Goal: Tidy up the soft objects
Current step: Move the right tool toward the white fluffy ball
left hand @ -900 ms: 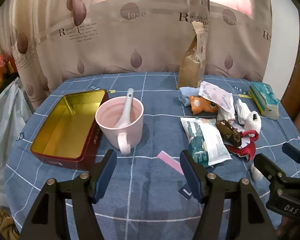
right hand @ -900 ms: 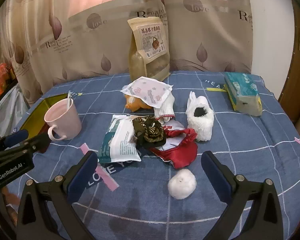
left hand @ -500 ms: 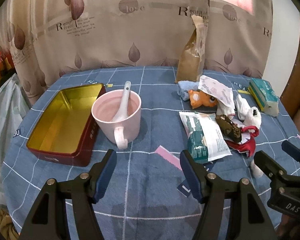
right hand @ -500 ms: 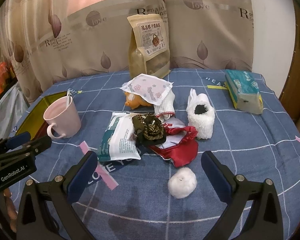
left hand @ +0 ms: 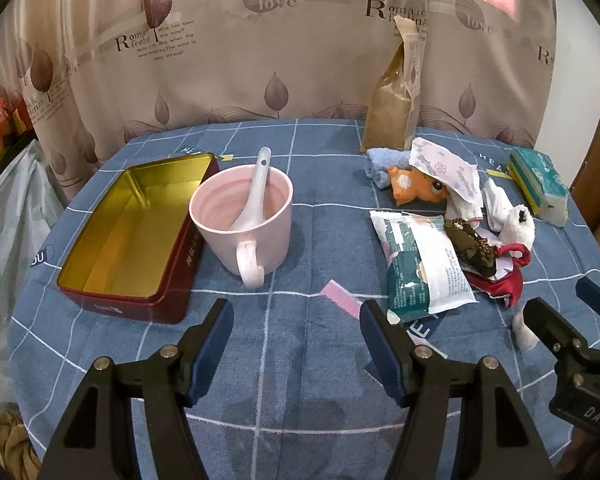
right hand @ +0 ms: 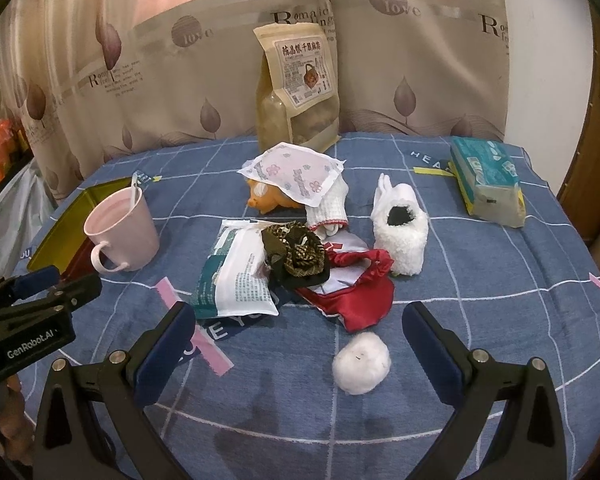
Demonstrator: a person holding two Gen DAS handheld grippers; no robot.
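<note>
Both tongs, left [left hand: 296, 320] and right [right hand: 300, 330], gape empty over the tabletop [right hand: 500, 280], a pink mug [left hand: 246, 212] beside the red tin [left hand: 128, 232].

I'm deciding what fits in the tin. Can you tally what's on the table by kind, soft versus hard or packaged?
Soft: 6 - white puff, fluffy white pouch, red cloth, patterned scrunchie, knit glove, blue towel
Packets: 4 - snack bag, tissue pack, teal-white packet, floral sachet
Hard: 4 - mug, spoon, tin, orange toy
Total: 14
</note>
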